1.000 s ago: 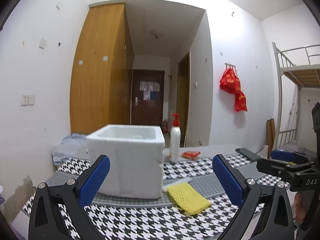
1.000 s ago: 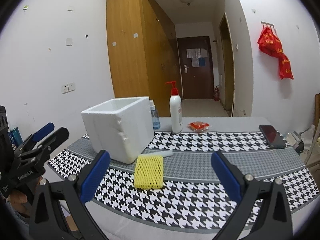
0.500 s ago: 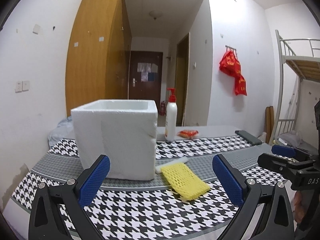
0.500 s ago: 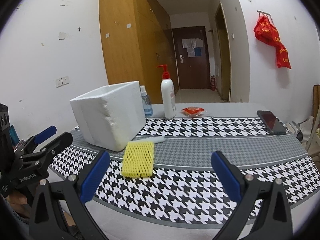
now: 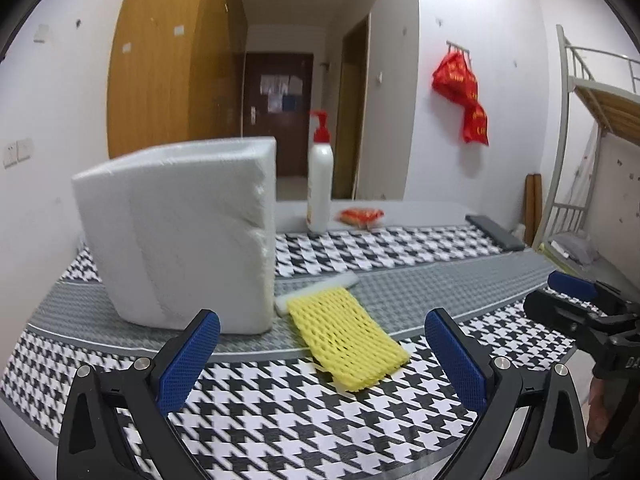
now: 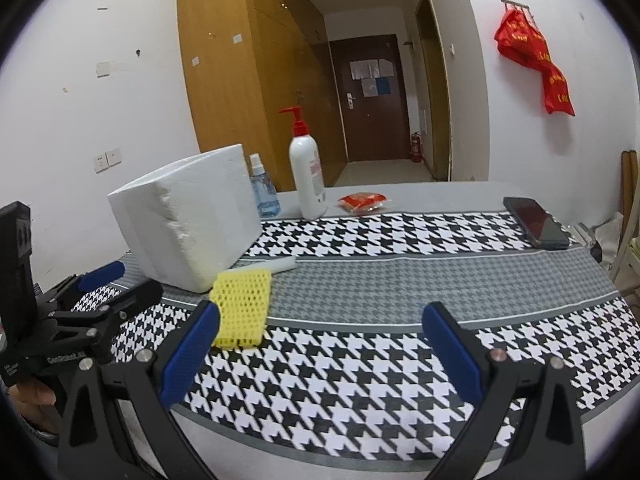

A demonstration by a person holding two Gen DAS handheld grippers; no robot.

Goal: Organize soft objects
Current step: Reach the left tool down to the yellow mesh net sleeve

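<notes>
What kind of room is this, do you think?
Probably a dormitory room. A metal bunk bed stands at the right, a tall wooden wardrobe lines the entry corridor to a dark door, and the table carries a houndstooth cloth with a pump bottle.

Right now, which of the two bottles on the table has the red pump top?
The tall white bottle, standing right of the foam box. The other, a small clear blue spray bottle, is shorter, has a clear cap, and sits partly behind the box.

The box [image 5: 180, 236] looks like rough white foam, the yellow sleeve [image 5: 346, 338] soft foam netting, the cloth [image 6: 400, 280] woven and matt, the phone [image 6: 536, 222] glossy
</notes>
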